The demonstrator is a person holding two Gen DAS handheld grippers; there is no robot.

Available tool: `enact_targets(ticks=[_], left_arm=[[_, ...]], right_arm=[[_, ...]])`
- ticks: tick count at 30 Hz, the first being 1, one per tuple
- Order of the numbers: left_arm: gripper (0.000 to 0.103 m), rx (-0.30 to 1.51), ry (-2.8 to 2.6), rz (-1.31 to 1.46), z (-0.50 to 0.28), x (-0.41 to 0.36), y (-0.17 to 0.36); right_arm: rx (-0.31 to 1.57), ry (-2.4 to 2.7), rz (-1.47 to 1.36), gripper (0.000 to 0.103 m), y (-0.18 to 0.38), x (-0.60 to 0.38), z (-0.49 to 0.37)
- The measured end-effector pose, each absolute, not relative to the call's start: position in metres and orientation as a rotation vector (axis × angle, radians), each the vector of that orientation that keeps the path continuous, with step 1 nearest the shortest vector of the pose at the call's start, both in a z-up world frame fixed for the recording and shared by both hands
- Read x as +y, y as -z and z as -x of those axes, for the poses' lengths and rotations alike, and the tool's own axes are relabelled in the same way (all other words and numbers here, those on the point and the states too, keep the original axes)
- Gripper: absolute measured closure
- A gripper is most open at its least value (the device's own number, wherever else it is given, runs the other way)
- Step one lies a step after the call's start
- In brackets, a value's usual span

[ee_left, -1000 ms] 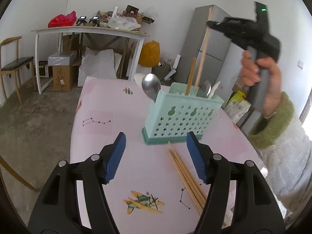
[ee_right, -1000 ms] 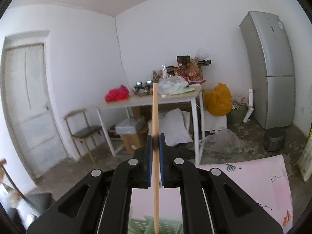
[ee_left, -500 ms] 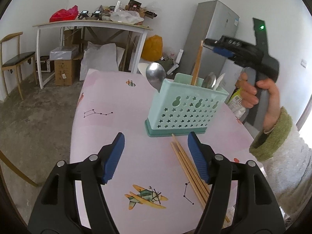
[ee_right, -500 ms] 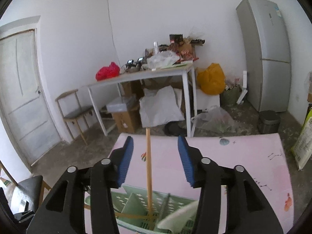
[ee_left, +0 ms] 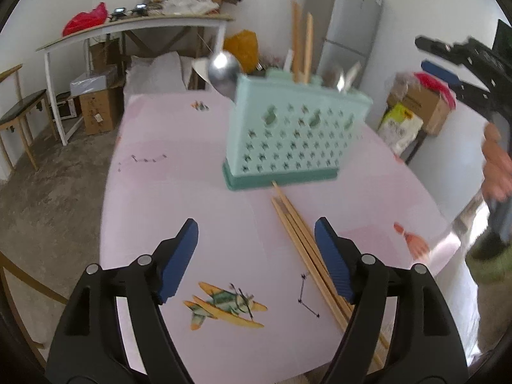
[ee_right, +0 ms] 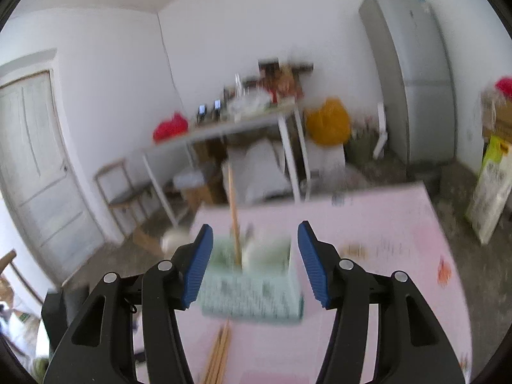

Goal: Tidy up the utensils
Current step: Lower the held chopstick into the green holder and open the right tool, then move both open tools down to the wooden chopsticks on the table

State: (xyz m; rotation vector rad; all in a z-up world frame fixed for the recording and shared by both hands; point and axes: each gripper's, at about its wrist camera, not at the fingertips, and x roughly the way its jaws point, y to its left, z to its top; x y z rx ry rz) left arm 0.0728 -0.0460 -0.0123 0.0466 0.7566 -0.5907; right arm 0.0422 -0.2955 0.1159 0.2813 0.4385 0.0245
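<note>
My left gripper (ee_left: 256,249) stands with its jaws wide apart, having just been opening further, nothing between the blue pads (ee_left: 179,256); under them is only the pink table (ee_left: 179,192). A bundle of loose chopsticks (ee_left: 304,249) lies on the table running from the lower right of the left view up toward the centre, its far end touching or just short of the foot of the mint utensil holder (ee_left: 294,140) (blur keeps me from telling which). The near ends pass under my right-hand finger and are cut off there.

The holder stands upright at centre, with two chopsticks (ee_left: 302,41) standing in it, a metal spoon (ee_left: 224,70) bowl-up at its left end, and some pale utensils at the right end that I cannot identify.

My right gripper (ee_right: 254,259) is open too, empty. Its view is heavily smeared: the holder (ee_right: 252,288) sits low at centre, between the pads in the picture but beyond them, one chopstick (ee_right: 233,211) rising from it. In the left view that gripper (ee_left: 464,60) appears at the far right edge, partly cut off, with a blurred hand (ee_left: 496,166) below it.
</note>
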Motion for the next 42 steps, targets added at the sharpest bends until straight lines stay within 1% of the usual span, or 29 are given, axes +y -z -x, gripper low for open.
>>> enact_targets(ticks=[3,7,10,12,18,29,35,42], left_arm=[[0.031,0.782,0.604,-0.094,-0.067,-0.056,0.024],[0.031,0.834,0.623,-0.147,-0.061,-0.073,0.041],[0.031,0.846,0.627,-0.199,-0.056,-0.083,0.049],[0.031,0.854,0.623,-0.243,-0.054,-0.090,0.056],[0.030,0.870,0.597,-0.307,-0.053,-0.099,0.068],[0.030,0.898,0.546,-0.300,-0.062,-0.092,0.068],[0.030,0.916,0.590,-0.209,-0.069,-0.091,0.063],[0.029,0.921,0.589,-0.268,-0.066,-0.104,0.069]], right_arm=[[0.578,-0.029,-0.295,0.049,-0.072,-0.282,-0.029],[0.771,-0.039,-0.393,0.049,-0.010,-0.269,-0.019],[0.852,-0.047,-0.466,0.049,0.018,-0.263,-0.013],[0.873,-0.056,-0.484,0.049,0.027,-0.259,-0.011],[0.873,-0.069,-0.479,0.049,0.030,-0.252,-0.009],[0.875,-0.069,-0.474,0.049,0.030,-0.254,-0.009],[0.873,-0.072,-0.471,0.049,0.029,-0.252,-0.009],[0.870,-0.070,-0.471,0.049,0.027,-0.252,-0.007]])
